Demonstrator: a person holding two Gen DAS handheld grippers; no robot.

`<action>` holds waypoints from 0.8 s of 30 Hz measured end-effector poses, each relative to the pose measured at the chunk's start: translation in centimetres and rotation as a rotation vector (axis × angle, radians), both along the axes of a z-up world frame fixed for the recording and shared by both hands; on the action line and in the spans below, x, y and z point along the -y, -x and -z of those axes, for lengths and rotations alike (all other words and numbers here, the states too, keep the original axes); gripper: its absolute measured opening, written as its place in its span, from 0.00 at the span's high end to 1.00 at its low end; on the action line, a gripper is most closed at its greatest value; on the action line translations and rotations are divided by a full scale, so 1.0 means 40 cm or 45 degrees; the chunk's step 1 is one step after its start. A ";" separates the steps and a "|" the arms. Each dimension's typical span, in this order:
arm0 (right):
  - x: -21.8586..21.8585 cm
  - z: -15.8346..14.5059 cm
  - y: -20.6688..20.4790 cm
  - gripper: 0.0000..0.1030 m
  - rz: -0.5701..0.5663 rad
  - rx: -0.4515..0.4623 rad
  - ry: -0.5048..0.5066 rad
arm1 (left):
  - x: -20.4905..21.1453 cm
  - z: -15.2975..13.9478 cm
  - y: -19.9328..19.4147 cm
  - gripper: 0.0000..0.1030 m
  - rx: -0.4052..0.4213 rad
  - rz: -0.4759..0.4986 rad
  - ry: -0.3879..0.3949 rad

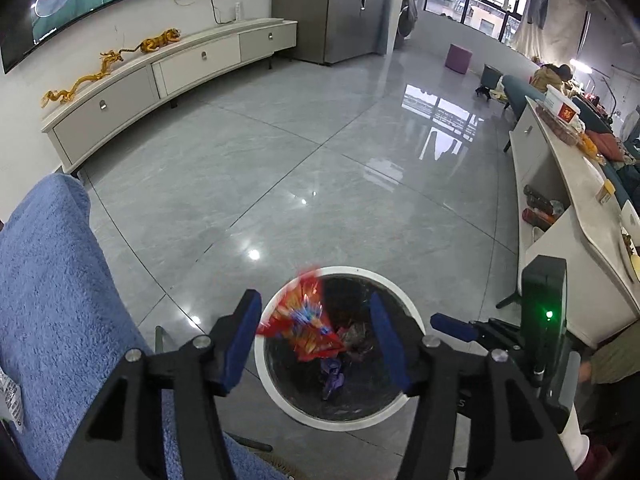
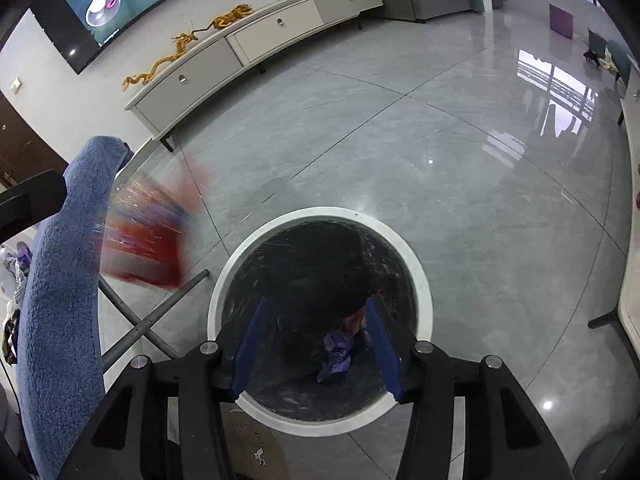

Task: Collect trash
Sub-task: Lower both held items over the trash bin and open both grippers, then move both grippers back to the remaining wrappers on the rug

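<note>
A white-rimmed bin (image 1: 280,292) with a black liner stands on the grey floor below both grippers. My left gripper (image 1: 316,340) is open above it. A red snack wrapper (image 1: 306,322), blurred, hangs loose in the air between its blue pads over the bin's left side. In the right wrist view the same wrapper (image 2: 148,236) is a red smear to the left of the bin (image 2: 320,214). My right gripper (image 2: 316,352) is open over the bin's mouth, with nothing between its fingers. Crumpled purple trash (image 2: 336,356) and a red scrap lie at the bottom.
A chair draped in a blue towel (image 1: 52,300) stands close on the left, its grey legs (image 2: 160,312) crossing beside the bin. A long white table (image 1: 568,200) runs along the right. A low TV cabinet (image 1: 160,76) lines the far wall. Glossy floor lies between.
</note>
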State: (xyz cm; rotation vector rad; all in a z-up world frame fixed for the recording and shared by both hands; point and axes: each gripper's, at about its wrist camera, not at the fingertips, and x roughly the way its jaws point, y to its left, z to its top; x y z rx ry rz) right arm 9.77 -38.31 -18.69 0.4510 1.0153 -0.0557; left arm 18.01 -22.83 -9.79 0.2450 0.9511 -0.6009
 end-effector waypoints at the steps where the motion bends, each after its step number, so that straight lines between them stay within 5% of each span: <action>1: 0.004 -0.011 0.010 0.52 0.008 0.008 0.001 | -0.006 -0.009 0.004 0.46 0.012 -0.005 -0.002; 7: 0.005 -0.092 0.053 0.51 0.032 0.086 -0.002 | -0.071 -0.061 0.039 0.46 0.130 -0.108 -0.070; 24: -0.207 -0.401 0.113 0.48 -0.202 0.377 0.070 | -0.582 -0.238 0.227 0.46 0.325 -0.470 0.123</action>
